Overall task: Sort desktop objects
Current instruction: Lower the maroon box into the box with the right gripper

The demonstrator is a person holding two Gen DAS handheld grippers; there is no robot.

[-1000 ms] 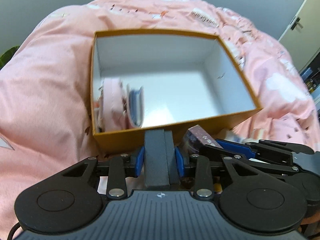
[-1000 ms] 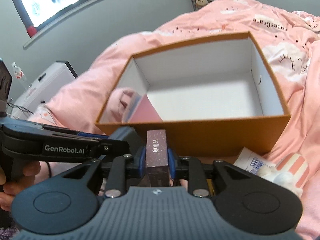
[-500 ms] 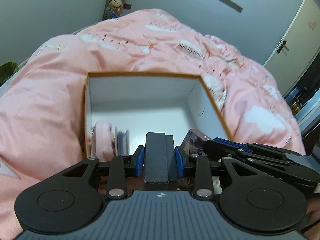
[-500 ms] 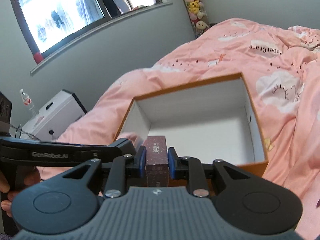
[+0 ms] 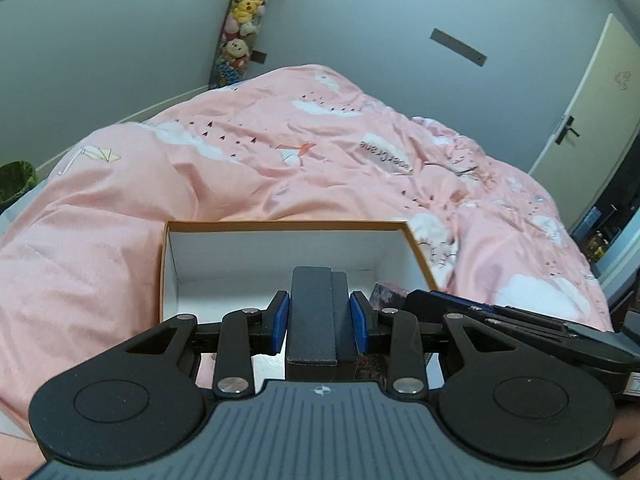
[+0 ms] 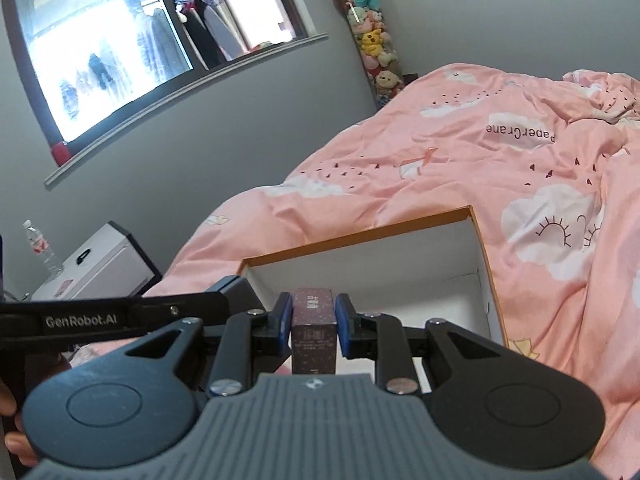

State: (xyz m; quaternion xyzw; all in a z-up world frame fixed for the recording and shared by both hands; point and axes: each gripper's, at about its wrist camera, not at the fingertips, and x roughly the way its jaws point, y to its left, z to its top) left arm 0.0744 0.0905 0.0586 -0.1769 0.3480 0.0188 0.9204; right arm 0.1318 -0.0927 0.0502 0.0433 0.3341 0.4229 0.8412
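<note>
My left gripper (image 5: pixel 319 304) is shut on a dark grey block (image 5: pixel 316 316), held above the near side of an open orange box (image 5: pixel 280 225) with white inner walls. My right gripper (image 6: pixel 313 312) is shut on a small maroon carton (image 6: pixel 313 330) with printed text, and it hangs over the same orange box (image 6: pixel 360 240). In the left wrist view the right gripper and its maroon carton (image 5: pixel 386 294) sit just to the right of the block. In the right wrist view the other tool's arm (image 6: pixel 116 314) crosses on the left. The box floor is mostly hidden.
The box rests on a bed under a rumpled pink quilt (image 5: pixel 280 152) with cloud prints. Grey walls, a window (image 6: pixel 104 48), a column of plush toys (image 5: pixel 240 20) and a door (image 5: pixel 592 112) lie beyond. A white appliance (image 6: pixel 96 272) and water bottle (image 6: pixel 40 248) stand left of the bed.
Both grippers rose and tipped upward with their loads, so the box slid lower and shrank in view. The pink and blue things inside its left end are out of sight now.
</note>
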